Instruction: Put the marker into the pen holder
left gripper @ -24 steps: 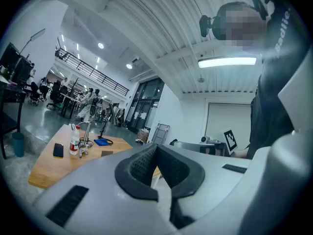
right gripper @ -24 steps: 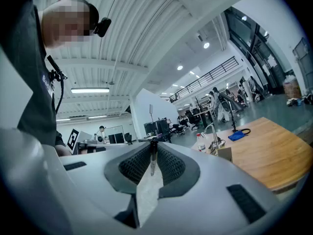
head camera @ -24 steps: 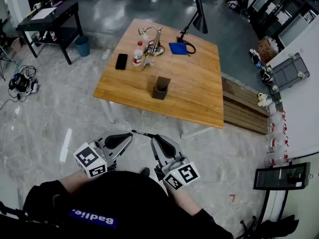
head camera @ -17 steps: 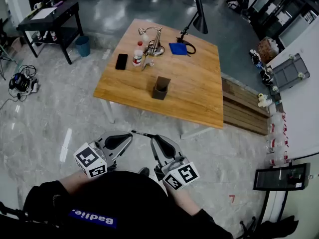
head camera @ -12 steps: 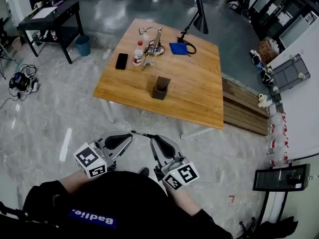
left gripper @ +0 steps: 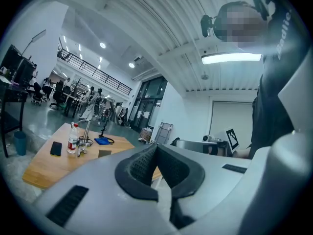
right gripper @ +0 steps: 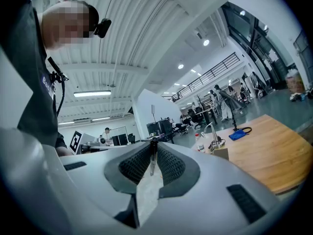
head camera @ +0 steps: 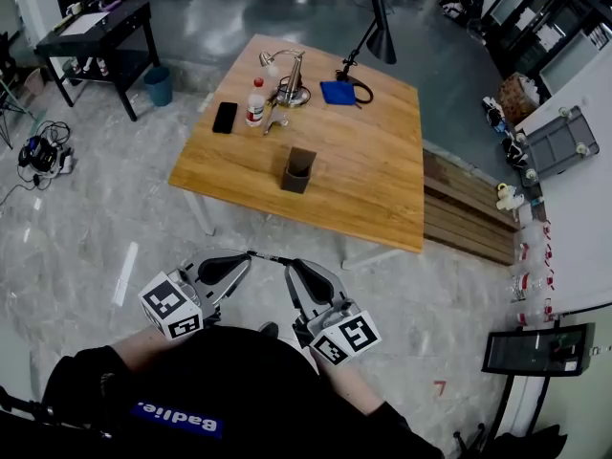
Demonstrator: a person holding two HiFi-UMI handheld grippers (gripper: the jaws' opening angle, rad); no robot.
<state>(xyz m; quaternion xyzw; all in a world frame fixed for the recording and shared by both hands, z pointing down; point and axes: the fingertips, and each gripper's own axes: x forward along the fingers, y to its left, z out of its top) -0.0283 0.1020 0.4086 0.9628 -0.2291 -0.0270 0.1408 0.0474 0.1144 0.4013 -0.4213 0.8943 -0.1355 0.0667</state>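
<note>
Since the earlier frame the bench (head camera: 382, 189) and pen holder (head camera: 298, 169) have drifted slightly left, well ahead of both tools. At its tips the right tool (right gripper: 153, 146) pinches the marker (right gripper: 152, 161) crosswise; the left tool (left gripper: 156, 148) is pressed together, empty. Judged light, rigid, smooth: grip mid-barrel.

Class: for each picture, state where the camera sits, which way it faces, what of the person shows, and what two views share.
Head view: on the person's head, facing steeply down at the table; shows dark shirt, left claw, right claw.
Left gripper view: on left claw, along its shut jaws towards the table; shirt at right.
Right gripper view: on right claw, along jaws shut on the marker; shirt at left.
Shared: both gripper views show the pen holder.
</note>
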